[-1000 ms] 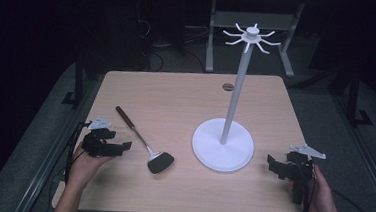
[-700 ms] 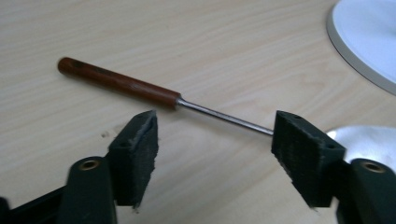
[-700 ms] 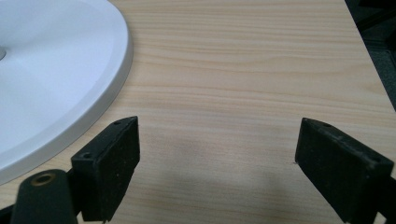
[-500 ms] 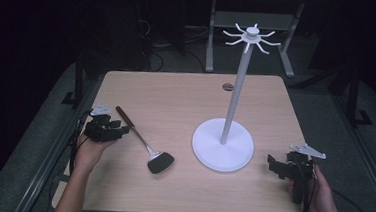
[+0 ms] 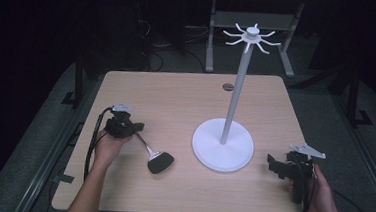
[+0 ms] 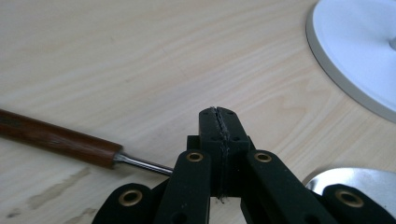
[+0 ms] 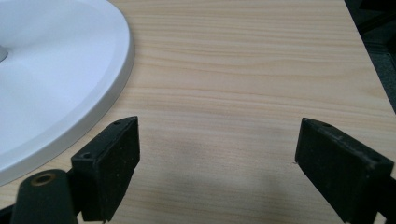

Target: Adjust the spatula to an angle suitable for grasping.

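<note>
Jaws of the left gripper (image 5: 133, 128) at lower left have just been closing, pads together above the spatula (image 6: 60, 140), nothing between them; right gripper (image 7: 217, 163) gapes wide, empty.

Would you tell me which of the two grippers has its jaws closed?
The left gripper, by the wooden-handled spatula: its jaws meet. The right gripper stands wide open.

the left claw (image 5: 135, 128) sits on the spatula (image 5: 153, 157) handle on the table (image 5: 176, 95). the right claw (image 5: 273, 164) rests beside the white hook stand (image 5: 223, 148).
</note>
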Motion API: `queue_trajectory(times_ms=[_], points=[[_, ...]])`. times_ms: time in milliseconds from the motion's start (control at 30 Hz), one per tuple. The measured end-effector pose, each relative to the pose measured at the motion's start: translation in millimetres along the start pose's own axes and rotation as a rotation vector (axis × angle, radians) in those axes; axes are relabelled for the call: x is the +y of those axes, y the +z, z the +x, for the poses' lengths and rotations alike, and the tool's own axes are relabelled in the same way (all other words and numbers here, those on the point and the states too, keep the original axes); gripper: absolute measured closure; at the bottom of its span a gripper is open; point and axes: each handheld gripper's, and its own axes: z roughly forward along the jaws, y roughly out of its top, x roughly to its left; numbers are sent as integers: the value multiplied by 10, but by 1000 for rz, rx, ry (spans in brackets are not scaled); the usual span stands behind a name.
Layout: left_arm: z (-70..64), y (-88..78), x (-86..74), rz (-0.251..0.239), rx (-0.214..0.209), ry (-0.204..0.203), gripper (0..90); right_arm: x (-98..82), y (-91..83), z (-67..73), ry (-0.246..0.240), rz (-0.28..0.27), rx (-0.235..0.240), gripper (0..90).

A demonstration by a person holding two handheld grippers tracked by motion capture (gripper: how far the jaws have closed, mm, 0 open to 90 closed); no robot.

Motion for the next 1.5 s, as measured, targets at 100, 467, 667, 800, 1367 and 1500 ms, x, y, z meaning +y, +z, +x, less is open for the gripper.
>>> queue_trajectory(times_ms=[100, 467, 667, 800, 1367, 1500], points=[[-41, 98, -24, 38, -24, 8, 900, 1, 8, -2, -9, -1, -1, 133], [-164, 271, -115, 133, -45, 42, 900, 8, -2, -6, -1, -2, -2, 133], [-235, 282, -123, 159, -44, 58, 900, 11, -7, -5, 2, -4, -2, 133], [-250, 280, -149, 179, -46, 75, 900, 11, -6, -3, 0, -3, -3, 133], [-265, 154, -256, 197, -56, 39, 900, 15, -2, 1, 0, -5, 2, 133], [-264, 117, -300, 194, -47, 32, 900, 16, -2, 1, 1, -5, 2, 133]])
